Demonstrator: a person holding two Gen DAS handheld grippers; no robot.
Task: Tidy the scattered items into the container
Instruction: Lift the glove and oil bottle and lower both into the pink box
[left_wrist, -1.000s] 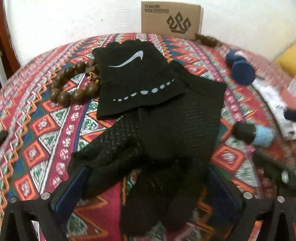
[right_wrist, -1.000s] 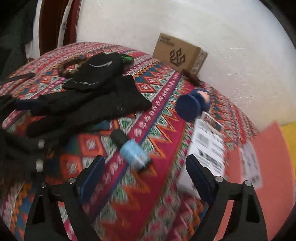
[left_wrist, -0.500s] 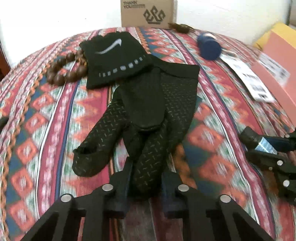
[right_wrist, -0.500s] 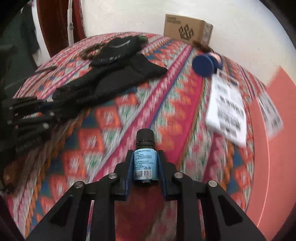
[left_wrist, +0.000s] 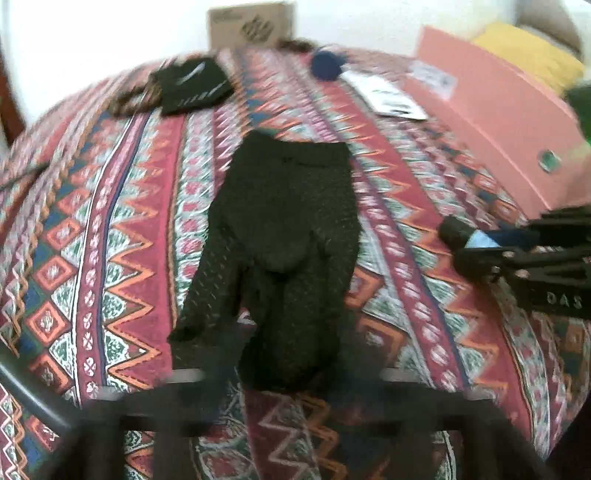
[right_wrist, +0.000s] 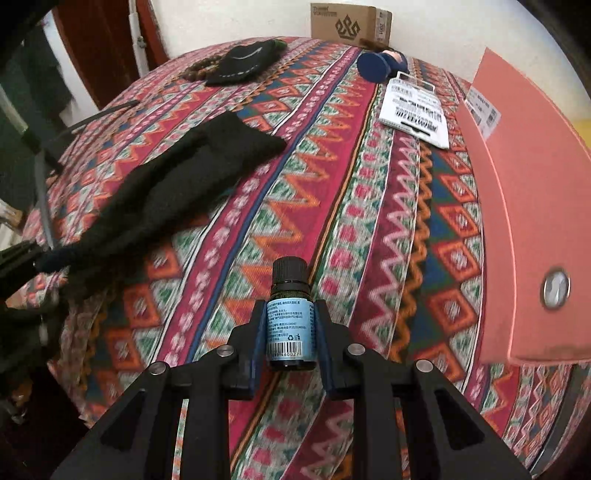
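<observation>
A black knit glove lies flat on the patterned cloth, its finger ends between the blurred fingers of my left gripper. Those jaws are opening and the pads stand apart from the glove. My right gripper is shut on a small dark bottle with a blue label, held upright above the cloth. The left wrist view shows the same bottle at the right. The pink container lies just right of it. A second black glove with a white swoosh sits far back by wooden beads.
A blue round object and a white barcode packet lie near the pink container's far end. A cardboard box stands against the white wall. The table's edge falls away at the left, where a dark metal frame stands.
The left gripper closed on the glove's fingers, dragged it away from the swoosh glove, and now stands spread. The right gripper closed on the bottle and carried it toward the pink container.
</observation>
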